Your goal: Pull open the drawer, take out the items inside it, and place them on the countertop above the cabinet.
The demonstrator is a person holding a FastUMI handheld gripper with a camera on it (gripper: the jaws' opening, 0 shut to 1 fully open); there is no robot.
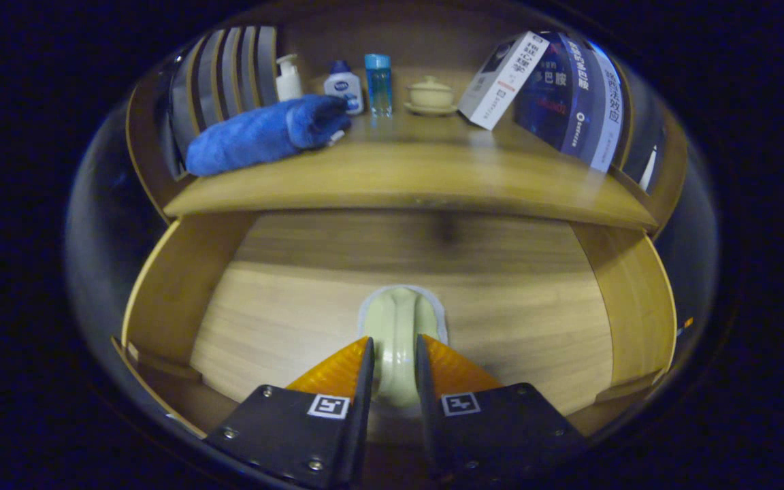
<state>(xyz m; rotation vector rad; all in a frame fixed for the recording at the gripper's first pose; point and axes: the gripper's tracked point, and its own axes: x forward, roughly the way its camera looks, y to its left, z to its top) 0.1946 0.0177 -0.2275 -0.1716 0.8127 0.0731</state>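
The drawer (181,299) stands pulled open, its wooden floor spread out below and ahead of the gripper (393,357). One item shows inside it: a pale green scrubbing brush (400,320) with a raised handle along its back and a whitish pad beneath. It lies between the jaws and reaches just ahead of them. The jaws sit close on either side of the handle and appear to pinch it, though whether both press firmly is hard to tell.

The brush's long axis runs straight along the line of the jaws, one end pointing toward the back of the drawer, the other lying back between the jaws.

Beyond the jaws and above the drawer lies the tabletop (419,177). On it, well beyond the jaws, a rolled blue towel (263,135) rests to the left.

Judging progress: the opening step looks done and the towel may already be an item placed. The brush looks to be the last thing left; it has yet to be lifted up onto the tabletop.
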